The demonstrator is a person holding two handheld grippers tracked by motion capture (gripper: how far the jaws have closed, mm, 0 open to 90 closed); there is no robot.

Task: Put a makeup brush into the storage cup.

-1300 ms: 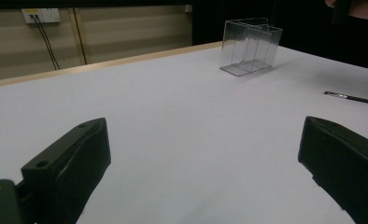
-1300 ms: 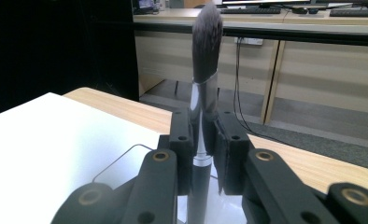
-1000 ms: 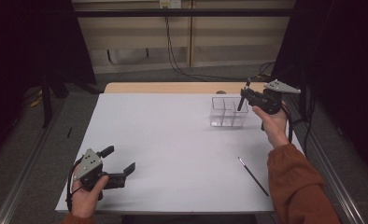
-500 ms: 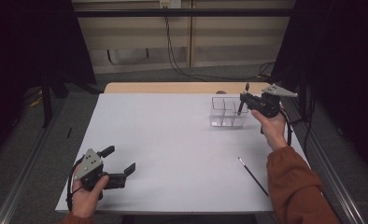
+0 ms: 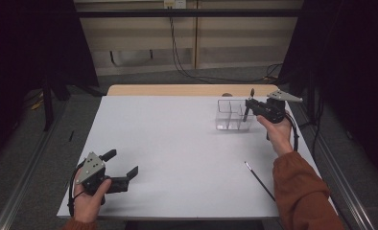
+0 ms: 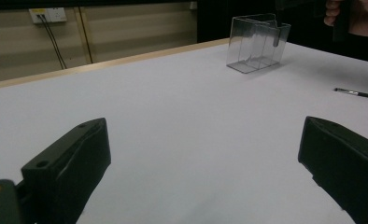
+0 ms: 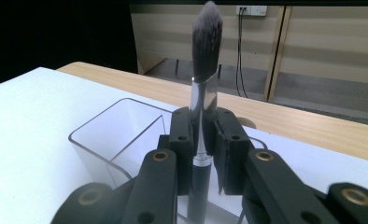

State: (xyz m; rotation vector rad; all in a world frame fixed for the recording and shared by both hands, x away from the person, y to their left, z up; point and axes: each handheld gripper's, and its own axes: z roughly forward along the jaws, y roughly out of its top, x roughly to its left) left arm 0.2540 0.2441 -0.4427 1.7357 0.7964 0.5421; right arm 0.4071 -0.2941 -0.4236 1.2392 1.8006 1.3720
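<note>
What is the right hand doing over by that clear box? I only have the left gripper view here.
Observer: The right tongs are shut on a makeup brush, bristles pointing up.
Operator: Is the brush in the box yet?
Observer: In the high view its handle end sits over the right end of the clear organizer; whether it is inside I cannot tell.
Operator: And the thin thing on the table at my right edge?
Observer: A second, slim brush, lying flat beside the person's right sleeve.
</note>
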